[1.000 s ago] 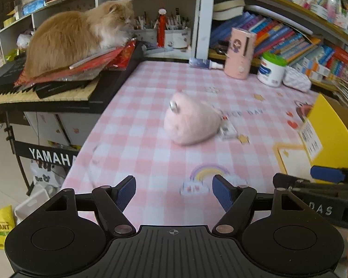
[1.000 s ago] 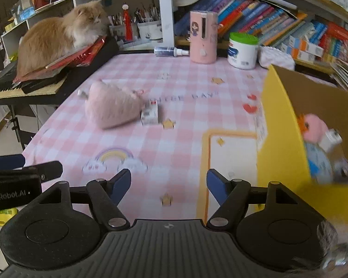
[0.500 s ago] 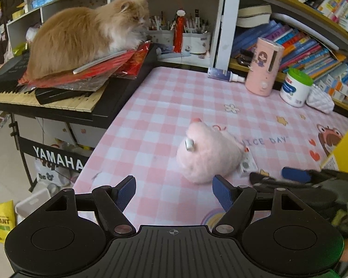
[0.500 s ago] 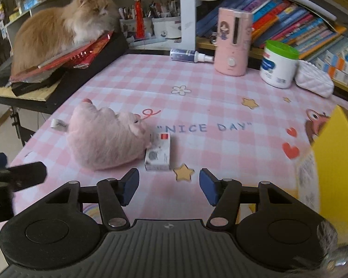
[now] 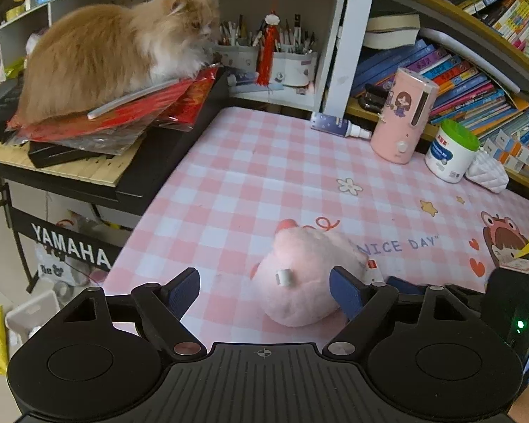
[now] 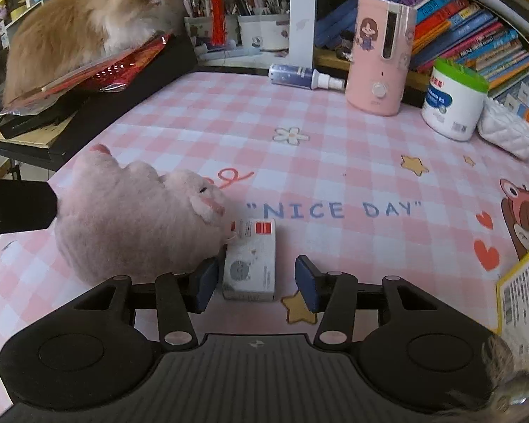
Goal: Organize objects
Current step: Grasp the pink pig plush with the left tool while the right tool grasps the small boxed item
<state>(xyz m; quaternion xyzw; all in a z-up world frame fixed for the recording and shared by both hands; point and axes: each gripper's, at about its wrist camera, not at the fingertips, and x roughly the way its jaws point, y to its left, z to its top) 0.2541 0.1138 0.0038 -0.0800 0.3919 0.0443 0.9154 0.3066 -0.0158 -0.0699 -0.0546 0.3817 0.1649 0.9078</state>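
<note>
Right wrist view: the right gripper [image 6: 255,280] has its fingers spread on either side of the near end of the small white box [image 6: 250,259], which lies flat on the pink checked tablecloth [image 6: 352,162] toward its near edge, touching the pink plush toy [image 6: 134,222] on its left. The left pad sits wedged between box and plush; the right pad stands apart from the box. A sound grasp would probably centre the box between the pads and close squarely on its long sides, keeping plush fur out of the pinch. Left wrist view: the left gripper [image 5: 264,290], fingers likewise spread and holding nothing, frames the plush. The yellow carton [image 6: 522,292], at the tablecloth's right edge, is the likely destination.
</note>
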